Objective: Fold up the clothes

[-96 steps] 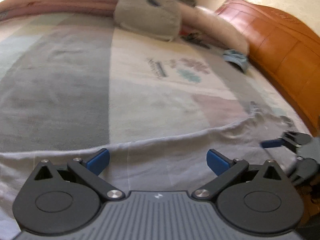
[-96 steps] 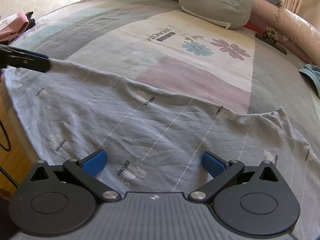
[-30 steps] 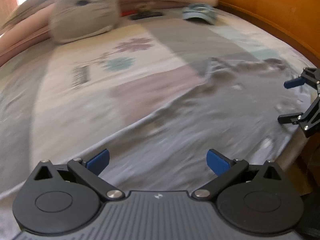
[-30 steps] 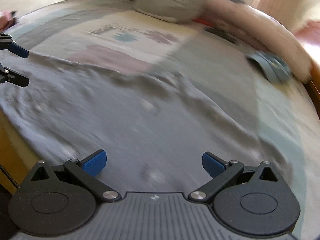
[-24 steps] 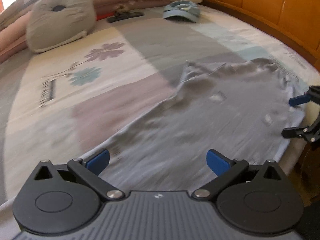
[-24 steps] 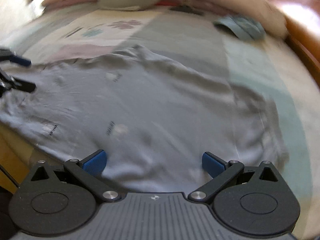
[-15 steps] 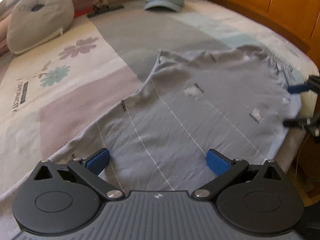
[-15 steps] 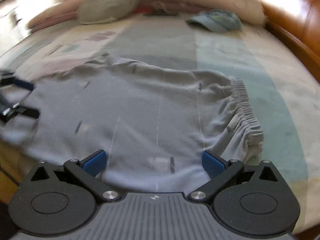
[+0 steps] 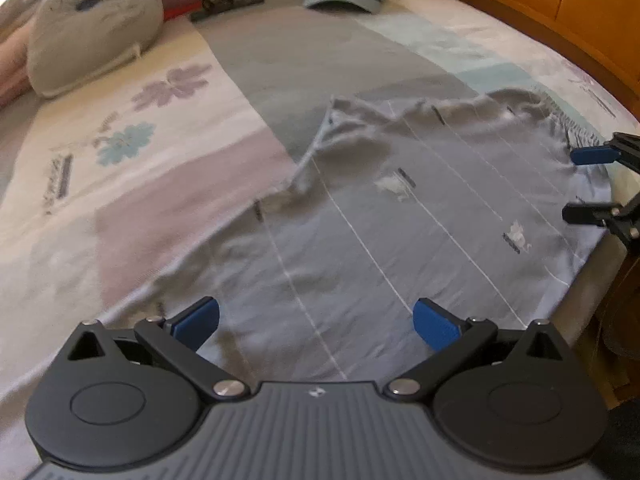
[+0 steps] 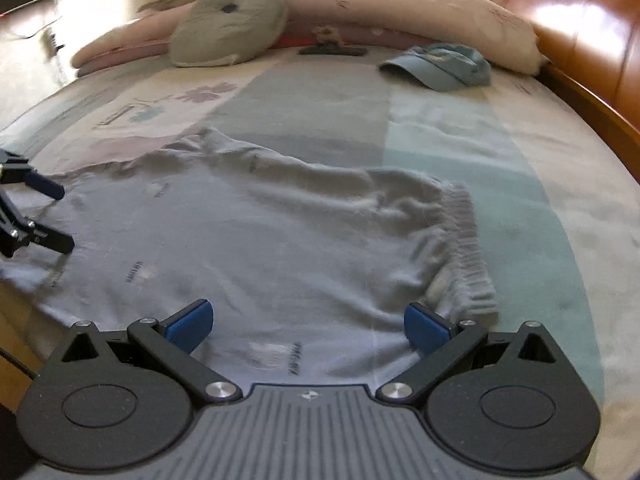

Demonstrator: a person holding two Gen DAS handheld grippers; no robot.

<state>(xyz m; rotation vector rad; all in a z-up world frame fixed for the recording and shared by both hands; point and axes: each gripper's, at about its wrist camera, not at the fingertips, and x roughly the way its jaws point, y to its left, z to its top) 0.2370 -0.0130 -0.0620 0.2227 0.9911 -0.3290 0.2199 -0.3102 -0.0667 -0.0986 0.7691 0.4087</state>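
Observation:
A grey-blue garment [image 9: 400, 220] with thin white stripes and small prints lies spread flat on the bed, its gathered elastic waistband [image 10: 464, 248] at the right end. My left gripper [image 9: 316, 320] is open just above the garment's near edge, holding nothing. My right gripper [image 10: 306, 324] is also open, low over the cloth next to the waistband. Each gripper shows in the other's view: the right gripper [image 9: 574, 184] at the waistband end, the left gripper [image 10: 60, 218] at the opposite end, both with fingers apart.
The patchwork bedspread [image 9: 160, 184] covers the bed. A blue cap [image 10: 440, 66], a grey cushion [image 10: 228, 28], a long pink bolster [image 10: 400, 4] and a dark flat object [image 10: 332, 50] lie at the far side. An orange wooden bed frame [image 9: 560, 4] curves along the right.
Both views have swung across the bed, so the garment's waistband end is now in view. The blur has cleared. Both grippers are open throughout the last second.

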